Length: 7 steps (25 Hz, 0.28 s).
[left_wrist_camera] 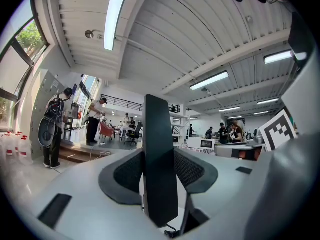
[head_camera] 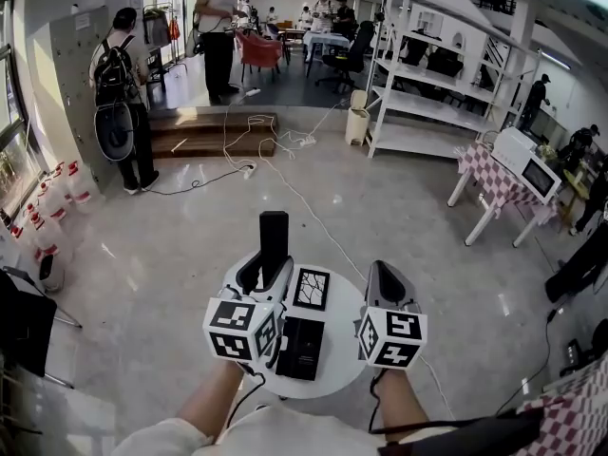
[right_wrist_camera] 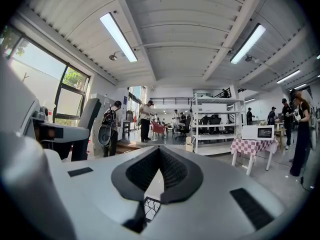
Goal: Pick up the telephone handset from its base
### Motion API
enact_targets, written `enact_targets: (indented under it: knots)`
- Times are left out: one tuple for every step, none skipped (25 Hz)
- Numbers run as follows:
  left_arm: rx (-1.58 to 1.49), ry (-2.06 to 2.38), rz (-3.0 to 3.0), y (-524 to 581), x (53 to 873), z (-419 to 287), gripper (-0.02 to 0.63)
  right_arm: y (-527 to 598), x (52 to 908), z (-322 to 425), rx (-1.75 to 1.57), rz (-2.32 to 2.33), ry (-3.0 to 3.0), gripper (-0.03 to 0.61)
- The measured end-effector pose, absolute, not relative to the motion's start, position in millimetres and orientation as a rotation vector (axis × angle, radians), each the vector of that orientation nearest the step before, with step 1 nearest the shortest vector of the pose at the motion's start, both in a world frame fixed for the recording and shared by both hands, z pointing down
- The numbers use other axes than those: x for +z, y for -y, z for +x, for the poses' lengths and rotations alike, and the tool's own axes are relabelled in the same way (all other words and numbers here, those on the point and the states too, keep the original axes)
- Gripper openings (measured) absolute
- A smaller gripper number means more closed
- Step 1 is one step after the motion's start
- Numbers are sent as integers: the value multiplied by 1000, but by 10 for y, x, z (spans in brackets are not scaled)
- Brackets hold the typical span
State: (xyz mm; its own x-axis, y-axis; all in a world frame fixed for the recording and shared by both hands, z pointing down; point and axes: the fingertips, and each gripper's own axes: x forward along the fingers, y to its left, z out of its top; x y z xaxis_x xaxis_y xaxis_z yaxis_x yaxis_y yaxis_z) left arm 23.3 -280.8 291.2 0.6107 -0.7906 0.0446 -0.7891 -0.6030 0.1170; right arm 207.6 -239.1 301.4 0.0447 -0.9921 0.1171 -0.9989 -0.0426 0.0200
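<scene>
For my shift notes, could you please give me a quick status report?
Left tool clamped on handset, upright, off the base. Right tool shut, empty. Nothing in the way.

handset (head_camera: 274, 240): black, long and flat-sided, a plain slab with squared ends.
handset pose: it stands upright, on end; in your left gripper view it runs straight up through the middle.
handset state: it's clamped between the two pads of your left gripper (head_camera: 268, 275), one pad on each broad side, gripped low on its length so most of it rises above the jaws.
handset place: off its base, up above the far edge of the round white table (head_camera: 347, 354).
base (head_camera: 302, 348): black, roughly rectangular, lying flat on that table, nearer you than the handset and apart from it.
</scene>
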Motion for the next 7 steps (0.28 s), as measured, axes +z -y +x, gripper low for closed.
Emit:
enact_targets:
  knots:
    - [-20, 1333, 2707, 2809, 2909, 226, 202, 2392, 3012, 2069, 107, 2200, 2104, 23]
    - [-22, 1332, 2708, 2811, 2908, 217, 202, 2394, 3014, 2059, 106, 2200, 2104, 23]
    - [-24, 1332, 2708, 2814, 2909, 208, 202, 2398, 3019, 2047, 106, 2200, 2104, 23]
    - [-24, 1331, 2709, 2818, 2911, 201, 202, 2401, 3026, 2035, 107, 2199, 2105, 23]
    - [-25, 1330, 2709, 2822, 2913, 195, 202, 2404, 3035, 2025, 108, 2198, 2106, 23]
    - [-25, 1330, 2710, 2826, 2916, 191, 202, 2406, 3044, 2016, 110, 2197, 2106, 23]
    - [-25, 1329, 2710, 2830, 2918, 187, 202, 2409, 3053, 2007, 111, 2197, 2106, 23]
